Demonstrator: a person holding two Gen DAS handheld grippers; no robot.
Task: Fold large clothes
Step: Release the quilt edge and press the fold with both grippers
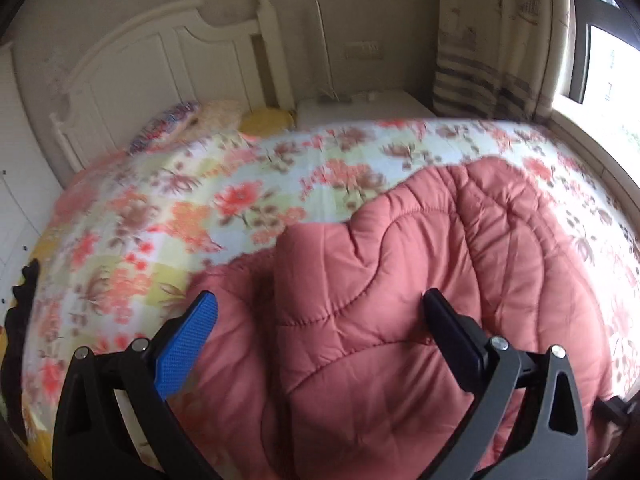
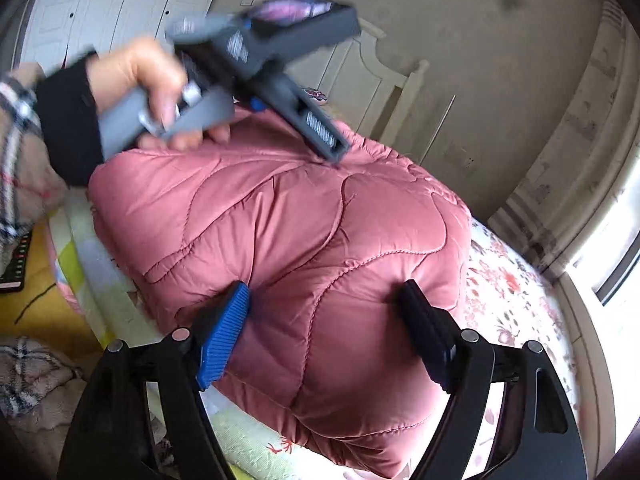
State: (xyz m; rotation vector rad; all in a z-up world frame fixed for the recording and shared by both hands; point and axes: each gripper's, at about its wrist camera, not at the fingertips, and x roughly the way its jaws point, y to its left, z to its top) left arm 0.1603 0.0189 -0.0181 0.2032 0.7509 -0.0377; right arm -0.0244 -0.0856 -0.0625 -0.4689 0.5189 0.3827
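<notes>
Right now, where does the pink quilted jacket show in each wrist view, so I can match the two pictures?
Left wrist view: the pink quilted jacket fills the lower centre and right, lying on the floral bedspread, between the open left tongs.
Right wrist view: the jacket fills the centre as a folded bundle, between the open right tongs.
Shared landmark: the white headboard, upper left in the left view, upper right in the right view.

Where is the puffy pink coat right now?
The pink coat lies bunched on the flowery bedspread, right in front of both open tools in both wrist views.
</notes>
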